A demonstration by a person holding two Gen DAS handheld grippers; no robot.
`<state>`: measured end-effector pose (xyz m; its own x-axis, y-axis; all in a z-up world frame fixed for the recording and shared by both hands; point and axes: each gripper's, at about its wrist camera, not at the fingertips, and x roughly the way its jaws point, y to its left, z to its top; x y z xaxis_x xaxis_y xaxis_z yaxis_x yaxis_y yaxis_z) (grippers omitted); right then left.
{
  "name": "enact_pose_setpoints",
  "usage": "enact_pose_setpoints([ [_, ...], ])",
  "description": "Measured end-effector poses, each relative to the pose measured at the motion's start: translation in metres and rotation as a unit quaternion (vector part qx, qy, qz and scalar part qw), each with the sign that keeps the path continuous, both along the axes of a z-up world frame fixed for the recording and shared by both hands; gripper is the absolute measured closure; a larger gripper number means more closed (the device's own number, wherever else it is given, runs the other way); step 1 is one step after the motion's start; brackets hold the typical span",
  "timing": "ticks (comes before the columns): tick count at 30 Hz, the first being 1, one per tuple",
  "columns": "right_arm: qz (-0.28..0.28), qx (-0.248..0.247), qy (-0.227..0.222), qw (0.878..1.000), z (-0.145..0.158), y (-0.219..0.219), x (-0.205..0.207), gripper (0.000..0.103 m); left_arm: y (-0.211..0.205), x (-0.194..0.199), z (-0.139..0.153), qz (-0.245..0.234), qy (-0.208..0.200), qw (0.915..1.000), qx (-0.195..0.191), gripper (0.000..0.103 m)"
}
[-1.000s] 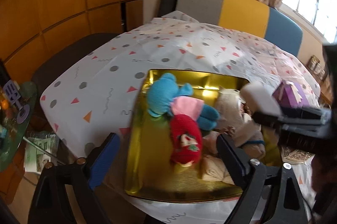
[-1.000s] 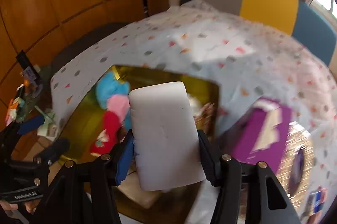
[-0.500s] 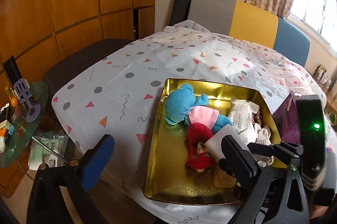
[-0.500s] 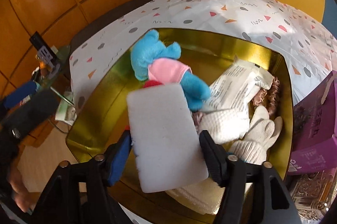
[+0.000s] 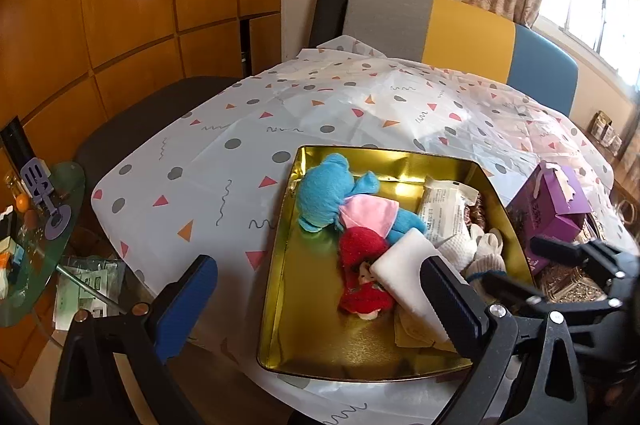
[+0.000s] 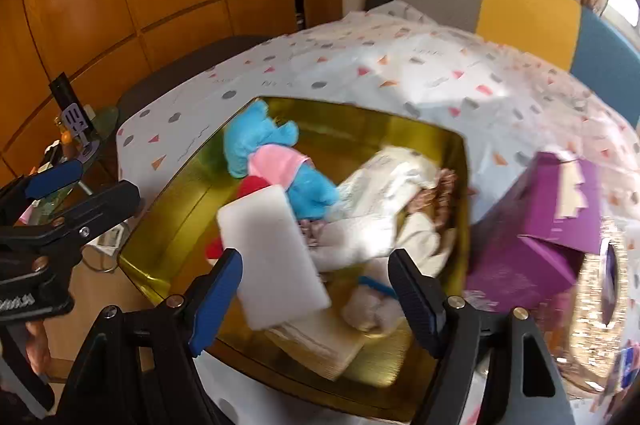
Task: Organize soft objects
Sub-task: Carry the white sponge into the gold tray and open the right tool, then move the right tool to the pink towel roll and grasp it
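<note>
Right tool, jaws just spread and clear of the white sponge lying in the gold tray on the red doll; withdraw straight back, avoid snagging; left tool wide, empty.

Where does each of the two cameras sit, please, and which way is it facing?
Left wrist: rides the left claw, angled down at the gold metal tray from its near-left side; own open fingers and the right claw show.
Right wrist: rides the right claw, angled down over the tray's near edge; own open fingers, the left claw and a hand show.
Both share the tray, white rectangular foam block and blue plush toy.
</note>
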<state>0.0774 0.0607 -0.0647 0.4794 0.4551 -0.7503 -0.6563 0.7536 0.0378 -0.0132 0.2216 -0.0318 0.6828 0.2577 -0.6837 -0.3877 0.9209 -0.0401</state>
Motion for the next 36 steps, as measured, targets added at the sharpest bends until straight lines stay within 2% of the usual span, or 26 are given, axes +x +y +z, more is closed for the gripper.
enact_pose_setpoints([
  [12,-0.083,0.044,-0.064,0.994,0.044,-0.091,0.000,0.026,-0.033,0.004,0.005,-0.046,0.000,0.9987,0.019,0.001],
  [18,-0.149,0.054,-0.086,0.984,0.063,-0.157,0.010,0.026,-0.053,0.008,0.008,-0.075,0.000,0.9967,0.031,0.001],
  [22,-0.209,0.048,-0.093,0.972,0.066,-0.209,0.021,0.026,-0.066,0.012,0.011,-0.095,-0.001,0.9949,0.036,0.001],
  [28,-0.329,0.044,-0.079,0.940,0.054,-0.300,0.042,0.026,-0.089,0.017,0.011,-0.131,0.005,0.9903,0.046,0.001],
  [32,-0.417,0.052,-0.055,0.906,0.033,-0.366,0.052,0.026,-0.107,0.018,0.010,-0.157,0.008,0.9860,0.055,0.001],
  [36,-0.502,0.072,-0.029,0.862,0.006,-0.430,0.054,0.026,-0.124,0.020,0.009,-0.186,0.011,0.9812,0.051,0.001],
])
